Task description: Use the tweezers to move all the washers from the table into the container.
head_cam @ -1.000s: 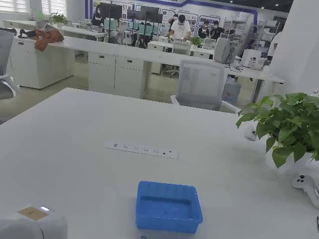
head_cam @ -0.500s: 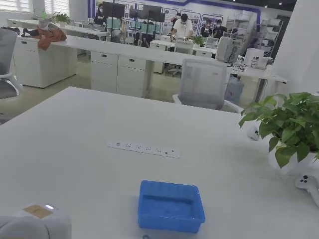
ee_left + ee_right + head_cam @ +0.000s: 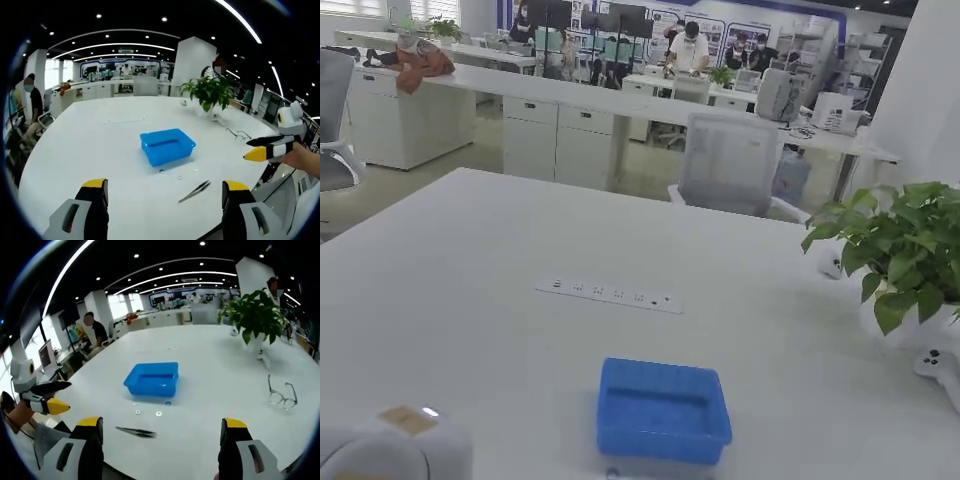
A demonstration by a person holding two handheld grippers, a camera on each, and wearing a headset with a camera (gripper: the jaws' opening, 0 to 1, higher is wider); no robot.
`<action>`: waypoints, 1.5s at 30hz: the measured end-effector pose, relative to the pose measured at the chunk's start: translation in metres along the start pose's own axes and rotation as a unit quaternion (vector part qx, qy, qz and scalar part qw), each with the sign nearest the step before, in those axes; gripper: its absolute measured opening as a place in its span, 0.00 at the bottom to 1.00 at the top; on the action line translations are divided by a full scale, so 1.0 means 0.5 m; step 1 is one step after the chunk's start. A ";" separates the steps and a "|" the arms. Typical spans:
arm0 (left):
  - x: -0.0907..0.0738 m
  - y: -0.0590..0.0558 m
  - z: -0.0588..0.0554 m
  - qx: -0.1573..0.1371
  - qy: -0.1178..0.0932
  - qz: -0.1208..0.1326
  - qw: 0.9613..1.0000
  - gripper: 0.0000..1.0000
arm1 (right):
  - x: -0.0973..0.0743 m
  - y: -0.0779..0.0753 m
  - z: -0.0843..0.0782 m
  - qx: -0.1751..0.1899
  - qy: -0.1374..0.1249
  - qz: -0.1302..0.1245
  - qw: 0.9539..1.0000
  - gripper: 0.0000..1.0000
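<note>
Left gripper view: tweezers [image 3: 195, 191] nr table [image 3: 75, 150] edge; left gripper [image 3: 165, 185], right gripper [image 3: 247, 150] jaws apart.

Table [image 3: 470, 300]: container [image 3: 663, 410] at centre; washers [image 3: 158, 414] on tabletop just before its near wall; tweezers [image 3: 136, 431] nearer still; power strip [image 3: 610, 296] behind container; potted plant [image 3: 905, 250] rear right; glasses [image 3: 280, 395] right of container.

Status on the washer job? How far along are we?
Nothing looks done: I see no washers inside the blue plastic container. Small metal washers lie on the white table just in front of it. Nothing in hand: the left gripper and right gripper have jaws open and empty, and the metal tweezers lie on the table. Left: pick up the tweezers, move every washer.
</note>
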State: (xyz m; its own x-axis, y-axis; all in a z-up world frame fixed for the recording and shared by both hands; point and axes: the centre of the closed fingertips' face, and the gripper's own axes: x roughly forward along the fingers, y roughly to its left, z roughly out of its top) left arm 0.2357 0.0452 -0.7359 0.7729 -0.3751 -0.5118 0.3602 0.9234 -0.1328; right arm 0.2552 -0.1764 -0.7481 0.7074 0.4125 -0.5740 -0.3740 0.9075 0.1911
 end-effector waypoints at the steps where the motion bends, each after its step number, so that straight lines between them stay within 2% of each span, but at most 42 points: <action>1: 0.001 -0.002 0.000 0.001 0.000 -0.002 1.000 0.97 | 0.000 0.000 0.000 0.000 0.001 0.000 1.000 0.97; 13: 0.010 -0.009 -0.006 0.010 0.009 -0.012 1.000 0.95 | -0.006 -0.004 0.002 -0.001 -0.001 -0.005 1.000 0.96; 17: 0.015 -0.015 -0.014 0.018 0.018 -0.017 1.000 0.94 | -0.009 -0.002 0.000 -0.002 -0.001 -0.005 1.000 0.95; 22: 0.024 -0.030 -0.022 0.032 0.021 -0.035 0.999 0.88 | -0.012 -0.002 -0.003 0.002 -0.004 -0.007 1.000 0.95; 24: 0.033 -0.040 -0.028 0.045 0.027 -0.050 0.997 0.86 | -0.012 -0.003 -0.007 -0.001 0.000 -0.008 1.000 0.95; 27: 0.047 -0.059 -0.035 0.074 0.027 -0.083 0.993 0.79 | -0.012 -0.005 -0.006 -0.001 -0.001 -0.009 1.000 0.95; 30: 0.060 -0.065 -0.047 0.084 0.037 -0.099 0.991 0.70 | -0.013 -0.009 -0.004 0.001 -0.002 -0.012 1.000 0.95; 31: 0.064 -0.069 -0.056 0.091 0.050 -0.110 0.989 0.69 | -0.014 -0.010 -0.004 0.001 -0.002 -0.012 1.000 0.95; 33: 0.075 -0.076 -0.070 0.104 0.063 -0.127 0.984 0.65 | -0.015 -0.011 -0.005 0.001 -0.001 -0.012 1.000 0.95; 34: 0.079 -0.085 -0.077 0.110 0.068 -0.143 0.981 0.62 | -0.016 -0.012 -0.006 0.000 0.000 -0.013 1.000 0.95; 36: 0.087 -0.093 -0.090 0.112 0.081 -0.158 0.978 0.55 | -0.016 -0.016 -0.011 -0.001 0.005 -0.015 1.000 0.95; 37: 0.092 -0.099 -0.099 0.117 0.090 -0.169 0.975 0.53 | -0.016 -0.017 -0.012 -0.001 0.005 -0.016 1.000 0.95; 42: 0.124 -0.113 -0.142 0.123 0.132 -0.188 0.965 0.47 | -0.016 -0.020 -0.020 0.008 0.008 -0.019 1.000 0.95; 43: 0.131 -0.119 -0.153 0.131 0.143 -0.197 0.961 0.45 | -0.015 -0.019 -0.023 0.008 0.009 -0.018 1.000 0.95; 44: 0.133 -0.120 -0.156 0.134 0.146 -0.199 0.960 0.43 | -0.015 -0.019 -0.025 0.008 0.012 -0.017 1.000 0.94; 45: 0.142 -0.123 -0.167 0.145 0.156 -0.201 0.956 0.41 | -0.014 -0.018 -0.030 0.005 0.017 -0.017 1.000 0.94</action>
State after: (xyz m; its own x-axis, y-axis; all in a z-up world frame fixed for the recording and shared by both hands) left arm 0.2248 -0.0311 -0.8349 0.3633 -0.6110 -0.7033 0.7606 0.6305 -0.1549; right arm 0.2446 -0.1887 -0.7578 0.6989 0.3795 -0.6062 -0.3445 0.9214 0.1797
